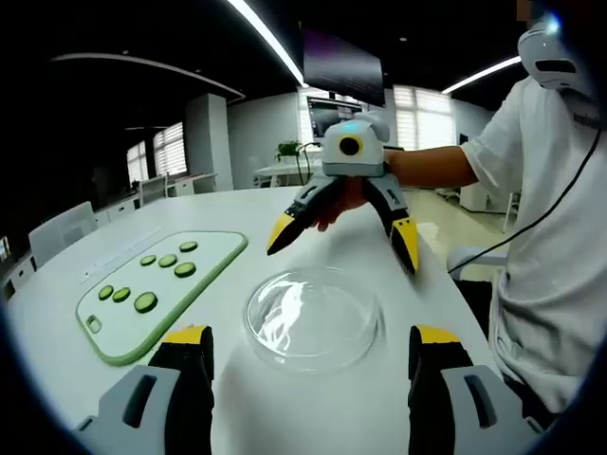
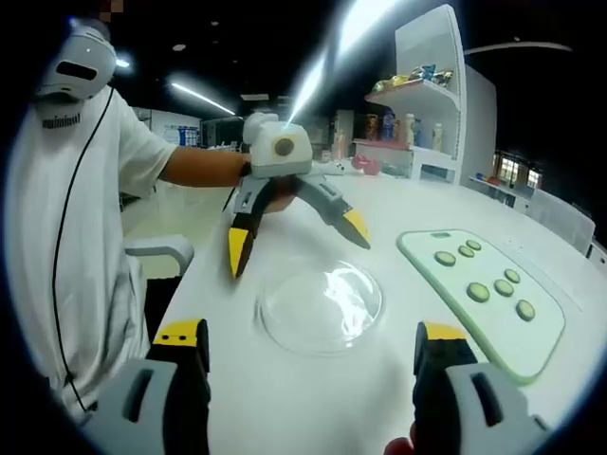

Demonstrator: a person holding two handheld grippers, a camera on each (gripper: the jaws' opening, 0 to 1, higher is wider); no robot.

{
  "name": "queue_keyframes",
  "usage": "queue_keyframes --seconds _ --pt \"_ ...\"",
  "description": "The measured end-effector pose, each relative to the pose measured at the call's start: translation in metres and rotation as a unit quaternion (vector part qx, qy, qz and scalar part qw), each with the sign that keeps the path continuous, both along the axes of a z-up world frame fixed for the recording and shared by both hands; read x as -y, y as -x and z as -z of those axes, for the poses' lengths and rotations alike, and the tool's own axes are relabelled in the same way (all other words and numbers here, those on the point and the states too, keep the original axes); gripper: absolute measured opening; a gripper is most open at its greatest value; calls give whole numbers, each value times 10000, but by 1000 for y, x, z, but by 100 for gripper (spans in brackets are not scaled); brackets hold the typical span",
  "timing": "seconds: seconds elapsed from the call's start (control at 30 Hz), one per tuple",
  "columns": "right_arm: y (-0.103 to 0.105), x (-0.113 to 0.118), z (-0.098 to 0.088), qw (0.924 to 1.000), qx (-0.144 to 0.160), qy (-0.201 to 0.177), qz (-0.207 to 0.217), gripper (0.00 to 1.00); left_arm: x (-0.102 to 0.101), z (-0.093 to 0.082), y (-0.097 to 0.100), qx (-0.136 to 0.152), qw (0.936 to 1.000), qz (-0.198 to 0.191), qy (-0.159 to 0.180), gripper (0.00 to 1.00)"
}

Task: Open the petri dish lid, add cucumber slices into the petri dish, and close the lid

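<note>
clear round plastic petri dish [image 1: 314, 318], lid seemingly on, mid white table [image 1: 237, 398] | light, slick, brittle: grip lid rim | left tool [image 1: 308, 365], right tool [image 2: 308, 365]: both spread, empty

An open-plan office or demo room.
Long white desks [image 1: 285, 199] with chairs [image 1: 62, 232], a monitor [image 1: 327, 114], blinded windows [image 1: 171, 147], ceiling strip lights [image 1: 270, 38], and a stocked shelf [image 2: 417, 114] showed it.
</note>
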State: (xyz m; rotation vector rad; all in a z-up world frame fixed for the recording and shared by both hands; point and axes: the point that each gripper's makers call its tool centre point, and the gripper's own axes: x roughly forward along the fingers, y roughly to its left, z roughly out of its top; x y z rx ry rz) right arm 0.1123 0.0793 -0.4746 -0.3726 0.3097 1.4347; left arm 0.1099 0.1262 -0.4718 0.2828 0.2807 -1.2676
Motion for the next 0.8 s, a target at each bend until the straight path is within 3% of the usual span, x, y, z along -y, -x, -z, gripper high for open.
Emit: queue_keyframes --seconds 0.8 --pt "-8 -23 6 9989 15 186 -420 86 12 5 -5 -32 9996 271 -32 83"
